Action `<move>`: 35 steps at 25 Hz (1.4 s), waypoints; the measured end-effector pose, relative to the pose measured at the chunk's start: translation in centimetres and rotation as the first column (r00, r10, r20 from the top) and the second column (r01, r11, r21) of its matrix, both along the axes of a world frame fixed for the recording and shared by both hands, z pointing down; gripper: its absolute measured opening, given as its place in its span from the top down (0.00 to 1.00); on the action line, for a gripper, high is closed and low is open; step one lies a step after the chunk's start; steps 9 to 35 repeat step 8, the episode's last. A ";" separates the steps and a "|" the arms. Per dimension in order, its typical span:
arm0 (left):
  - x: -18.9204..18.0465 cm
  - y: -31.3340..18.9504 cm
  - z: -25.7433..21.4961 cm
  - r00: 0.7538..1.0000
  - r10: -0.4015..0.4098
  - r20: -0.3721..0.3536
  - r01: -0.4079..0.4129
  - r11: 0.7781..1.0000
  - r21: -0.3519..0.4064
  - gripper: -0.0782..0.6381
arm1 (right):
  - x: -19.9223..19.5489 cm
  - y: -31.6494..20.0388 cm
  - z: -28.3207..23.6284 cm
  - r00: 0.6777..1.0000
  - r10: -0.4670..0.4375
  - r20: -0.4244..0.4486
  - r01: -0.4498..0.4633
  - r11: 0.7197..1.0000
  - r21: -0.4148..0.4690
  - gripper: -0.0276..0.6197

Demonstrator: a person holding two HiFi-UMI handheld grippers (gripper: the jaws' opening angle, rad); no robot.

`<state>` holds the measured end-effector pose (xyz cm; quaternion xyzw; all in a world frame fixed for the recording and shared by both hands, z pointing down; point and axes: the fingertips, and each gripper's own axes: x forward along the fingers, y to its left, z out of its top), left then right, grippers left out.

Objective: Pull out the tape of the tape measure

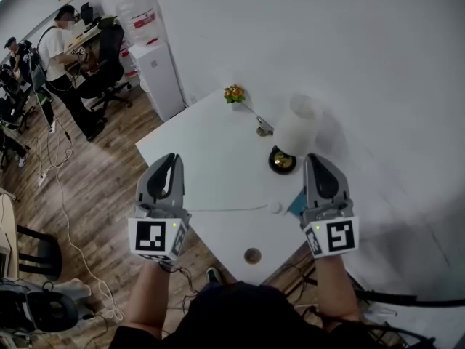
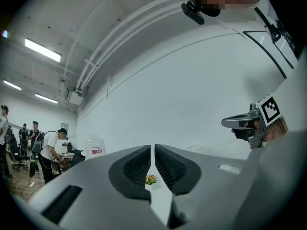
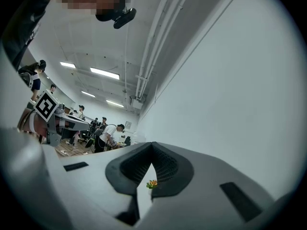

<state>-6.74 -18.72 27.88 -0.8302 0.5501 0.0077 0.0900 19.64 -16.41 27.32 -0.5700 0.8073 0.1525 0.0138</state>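
Over the near edge of the surface (image 1: 218, 173), head view: left hand-held gripper (image 1: 173, 157) and right hand-held gripper (image 1: 316, 158) hang well apart, both pointing across it and touching nothing, which looks like a ready pose before any reach. I can't pick out the tape measure for sure. Best guess is the dark round thing with a yellow centre (image 1: 282, 161) near the right edge, at the foot of the white lamp (image 1: 296, 126). A small blue item (image 1: 296, 204) sits just beside the right one, half hidden. A white cord (image 1: 225, 209) runs between the two and could snag. A flower pot (image 1: 234, 93) stands at the far corner.

Left gripper view: jaws all but together, a thin slit, nothing between.

Right gripper view: jaws fully closed, empty.
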 end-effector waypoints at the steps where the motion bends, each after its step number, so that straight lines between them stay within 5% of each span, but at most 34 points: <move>1: 0.0 -0.1 0.0 1.000 -0.001 0.000 0.001 1.000 0.000 0.85 | 0.0 -0.1 0.0 1.000 -0.001 0.001 0.001 1.000 0.001 0.95; 35: 0.5 -0.5 0.4 1.000 -0.002 0.002 0.002 1.000 -0.007 0.85 | 0.3 -0.6 0.4 1.000 -0.004 0.008 0.004 1.000 0.000 0.95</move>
